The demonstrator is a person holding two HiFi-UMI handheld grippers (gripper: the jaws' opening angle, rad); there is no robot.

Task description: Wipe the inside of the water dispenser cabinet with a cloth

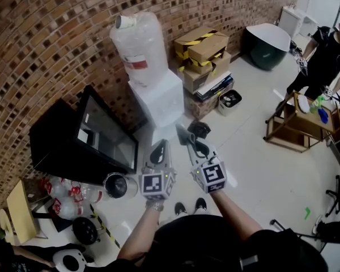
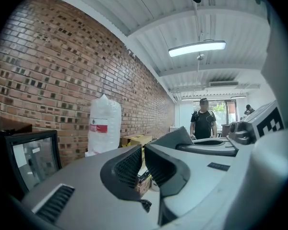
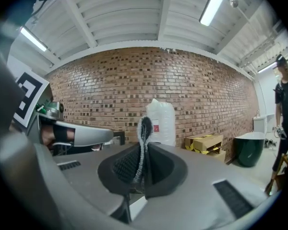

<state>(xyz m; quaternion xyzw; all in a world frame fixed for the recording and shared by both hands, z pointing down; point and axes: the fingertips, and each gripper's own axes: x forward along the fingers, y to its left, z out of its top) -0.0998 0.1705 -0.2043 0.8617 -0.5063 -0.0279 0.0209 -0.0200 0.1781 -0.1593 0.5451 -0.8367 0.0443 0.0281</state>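
A white water dispenser point(image 1: 158, 98) stands against the brick wall with a clear bottle point(image 1: 140, 49) on top; the bottle also shows in the left gripper view point(image 2: 104, 123) and the right gripper view point(image 3: 162, 121). Its lower front is hidden behind my grippers. My right gripper point(image 1: 188, 139) is shut on a dark grey cloth point(image 1: 199, 130), whose edge sticks up between the pads point(image 3: 145, 128). My left gripper point(image 1: 157, 154) hangs beside it, shut with nothing in it point(image 2: 143, 164). Both are held in front of the dispenser, a short way off it.
A black cabinet point(image 1: 56, 137) with an open glass door point(image 1: 105, 135) stands left of the dispenser. Cardboard boxes point(image 1: 203, 52) and a dark tub point(image 1: 266, 47) lie to the right. A person point(image 1: 326, 52) stands by a wooden stand point(image 1: 297, 126). Bottles point(image 1: 68, 197) and a pot point(image 1: 118, 186) sit low left.
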